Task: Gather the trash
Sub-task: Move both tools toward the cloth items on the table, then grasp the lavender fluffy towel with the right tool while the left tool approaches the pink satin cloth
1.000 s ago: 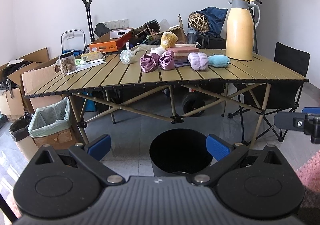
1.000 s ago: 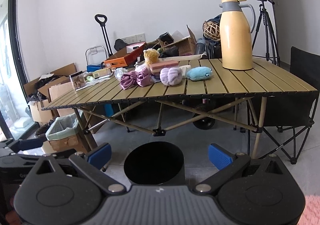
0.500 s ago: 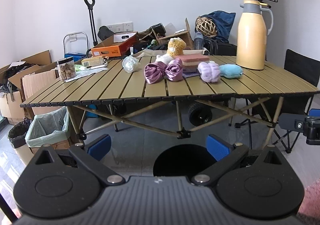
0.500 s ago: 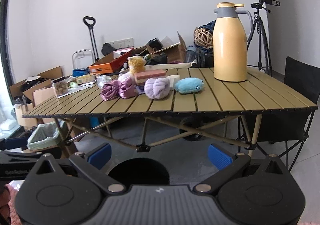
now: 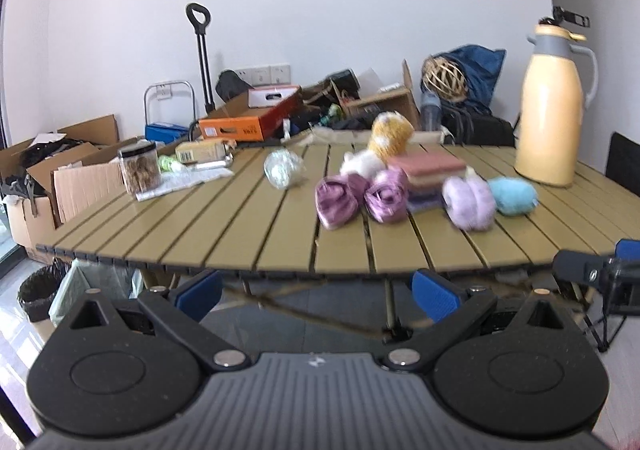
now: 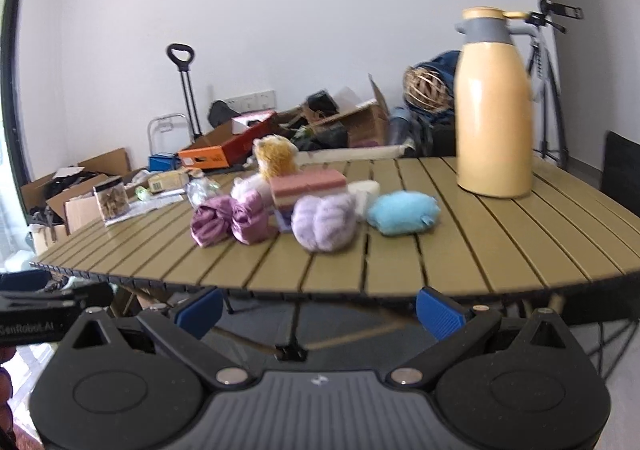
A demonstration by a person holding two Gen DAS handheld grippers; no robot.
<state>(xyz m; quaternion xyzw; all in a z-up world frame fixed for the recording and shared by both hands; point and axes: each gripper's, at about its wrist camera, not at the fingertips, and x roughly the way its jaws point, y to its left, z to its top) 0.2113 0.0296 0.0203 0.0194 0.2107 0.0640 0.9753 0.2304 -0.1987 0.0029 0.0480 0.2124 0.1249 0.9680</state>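
Left gripper [image 5: 316, 292] agape (empty); two purple bundles [image 5: 360, 200].

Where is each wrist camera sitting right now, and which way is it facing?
Left wrist: low, just before the table near edge, facing across it; its own left gripper open below, the right gripper poking in at the right edge.
Right wrist: same height, further right, nearer the yellow jug; its own open fingers below, the left gripper at the left edge.
Shared: jug, purple bow, lilac plush, blue plush, crumpled plastic.
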